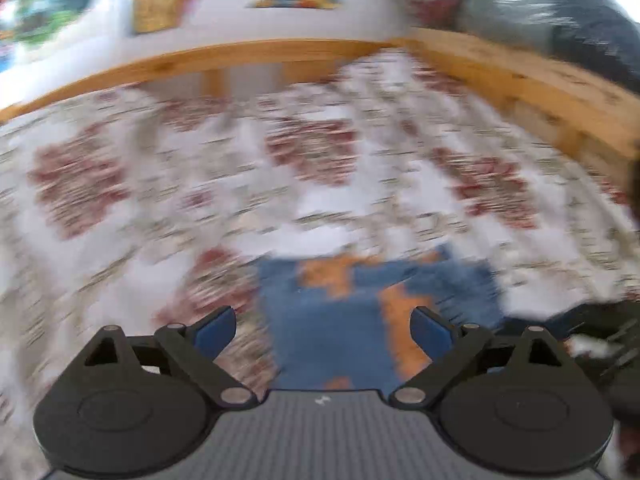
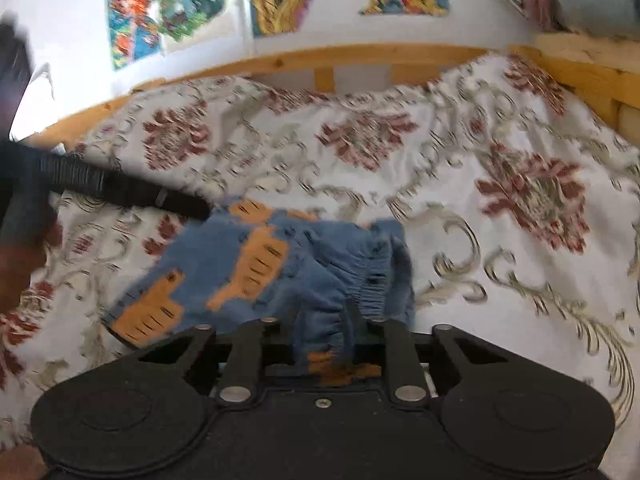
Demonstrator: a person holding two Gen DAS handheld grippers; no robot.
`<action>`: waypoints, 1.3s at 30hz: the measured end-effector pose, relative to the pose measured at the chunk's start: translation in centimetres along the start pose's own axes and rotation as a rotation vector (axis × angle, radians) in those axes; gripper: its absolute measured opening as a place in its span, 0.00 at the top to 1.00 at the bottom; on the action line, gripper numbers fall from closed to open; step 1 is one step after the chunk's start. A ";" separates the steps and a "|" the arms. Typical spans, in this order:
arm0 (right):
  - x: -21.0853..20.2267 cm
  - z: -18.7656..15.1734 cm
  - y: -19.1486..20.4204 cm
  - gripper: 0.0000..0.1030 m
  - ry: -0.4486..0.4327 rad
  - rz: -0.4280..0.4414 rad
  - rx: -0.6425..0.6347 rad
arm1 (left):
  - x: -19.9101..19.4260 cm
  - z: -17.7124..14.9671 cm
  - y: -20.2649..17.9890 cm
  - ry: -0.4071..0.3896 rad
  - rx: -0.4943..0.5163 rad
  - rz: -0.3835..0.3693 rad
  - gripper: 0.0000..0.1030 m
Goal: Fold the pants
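Small blue denim pants (image 2: 224,260) with orange patches lie on a floral bedspread. In the right wrist view the elastic waistband bunches up between my right gripper's (image 2: 320,332) nearly closed jaws, which are shut on it; the fabric hides the pads. One of my left gripper's black fingers (image 2: 176,200) comes in from the left, its tip at the pants' far corner. The left wrist view is blurred. There my left gripper (image 1: 323,330) is open, its blue pads (image 1: 216,332) wide apart just over the pants (image 1: 332,328), with nothing held.
The bedspread (image 2: 500,140) covers a bed with a wooden frame (image 2: 320,58) along the far and right sides. Colourful pictures (image 2: 168,8) hang on the white wall behind. A plastic-wrapped bundle (image 1: 560,20) sits past the bed's right rail.
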State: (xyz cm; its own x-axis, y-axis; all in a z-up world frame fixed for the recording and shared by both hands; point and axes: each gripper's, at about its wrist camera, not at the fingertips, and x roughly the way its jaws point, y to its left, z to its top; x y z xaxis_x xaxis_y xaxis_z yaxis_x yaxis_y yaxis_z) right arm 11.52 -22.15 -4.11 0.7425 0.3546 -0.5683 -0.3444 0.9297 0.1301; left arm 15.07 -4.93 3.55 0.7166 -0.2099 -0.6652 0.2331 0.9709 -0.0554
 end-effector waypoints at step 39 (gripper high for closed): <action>1.0 3.0 -3.6 0.66 -0.058 -0.045 0.047 | 4.9 -3.4 -2.8 -0.010 0.215 0.140 0.08</action>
State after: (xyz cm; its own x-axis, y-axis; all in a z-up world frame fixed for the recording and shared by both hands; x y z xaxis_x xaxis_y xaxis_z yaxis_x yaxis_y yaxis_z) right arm 15.19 -24.82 -2.72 0.7891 0.3166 -0.5264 -0.2837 0.9479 0.1449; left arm 15.71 -8.29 -2.14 0.7577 -0.0774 -0.6479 0.2648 0.9440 0.1970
